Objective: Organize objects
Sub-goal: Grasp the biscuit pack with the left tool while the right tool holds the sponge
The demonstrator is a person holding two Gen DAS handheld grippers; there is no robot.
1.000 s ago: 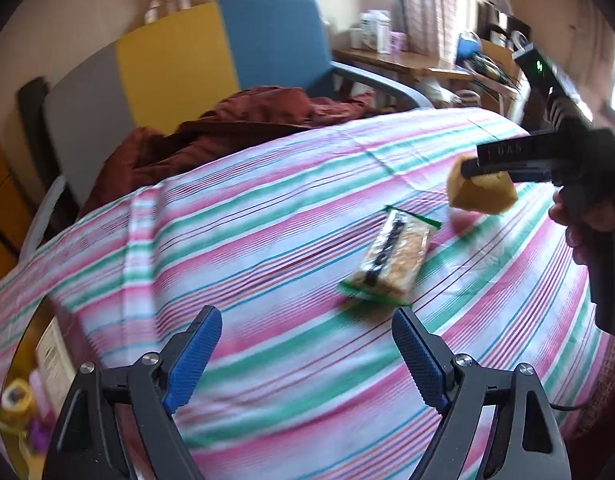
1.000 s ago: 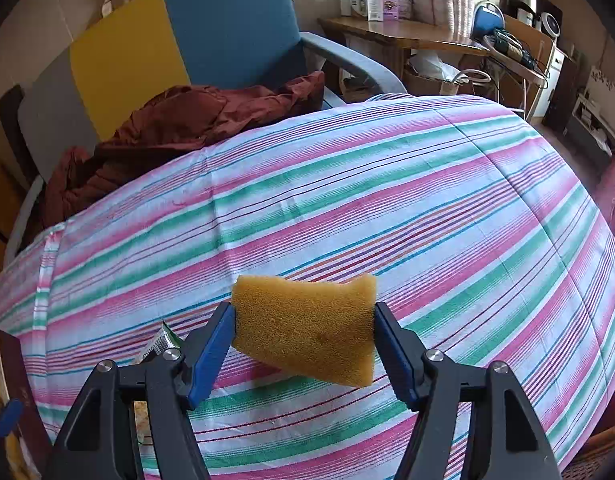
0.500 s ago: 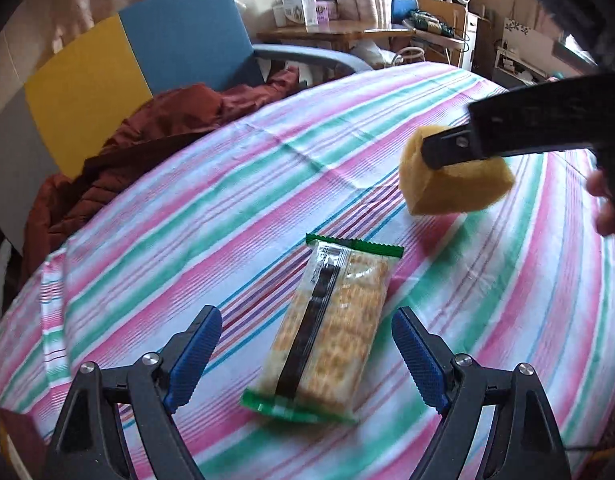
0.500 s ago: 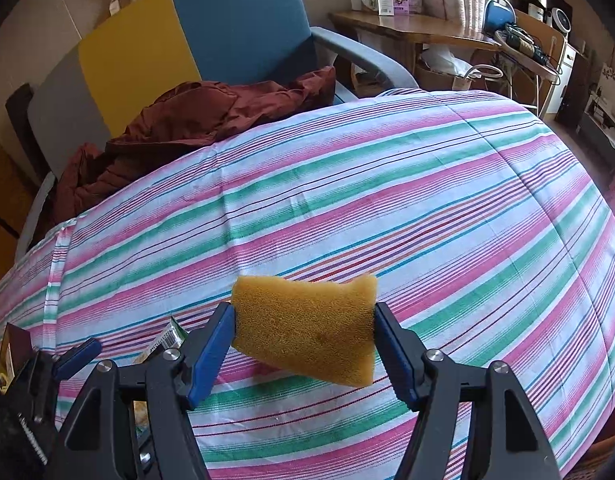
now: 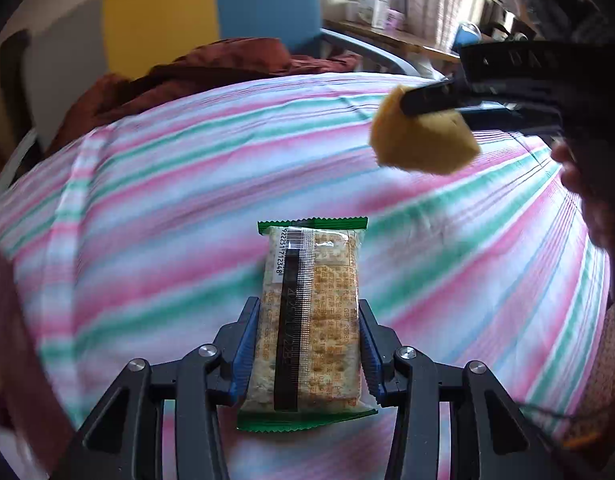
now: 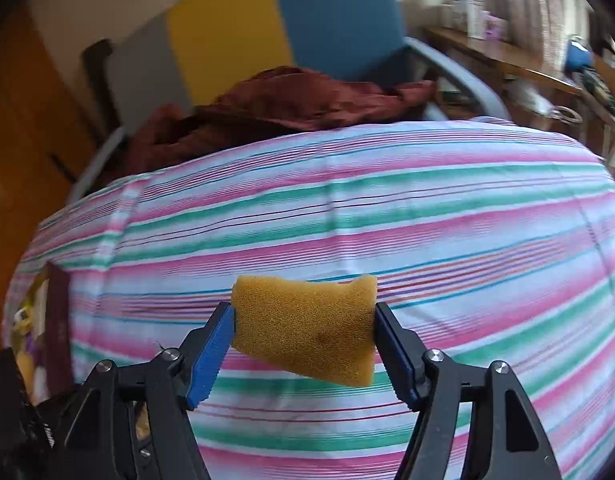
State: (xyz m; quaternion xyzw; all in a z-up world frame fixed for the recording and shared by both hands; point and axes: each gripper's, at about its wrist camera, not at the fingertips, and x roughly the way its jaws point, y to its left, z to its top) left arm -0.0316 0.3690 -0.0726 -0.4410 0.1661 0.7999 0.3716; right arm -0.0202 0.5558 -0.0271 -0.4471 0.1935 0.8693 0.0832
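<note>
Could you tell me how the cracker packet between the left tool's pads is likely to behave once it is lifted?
The cracker packet probably lifts stiffly, since flat crackers fill it. They look brittle, so the left tool, whose jaws have just been closing on its long sides, might crack them. The glossy film may slip a little.

A table [image 5: 155,184] covered by a cloth [image 6: 427,216] striped in pink, green, white and thin blue carried the things. A pack of crackers [image 5: 311,312] in clear wrap with green ends lay flat on the cloth at the near middle, its length running from near to far. At the near left edge stood a dark reddish box [image 6: 58,320], partly out of view, with small yellow and purple items beside it too blurred to name. The far half and the right side of the cloth showed only stripes and a few creases.
</note>
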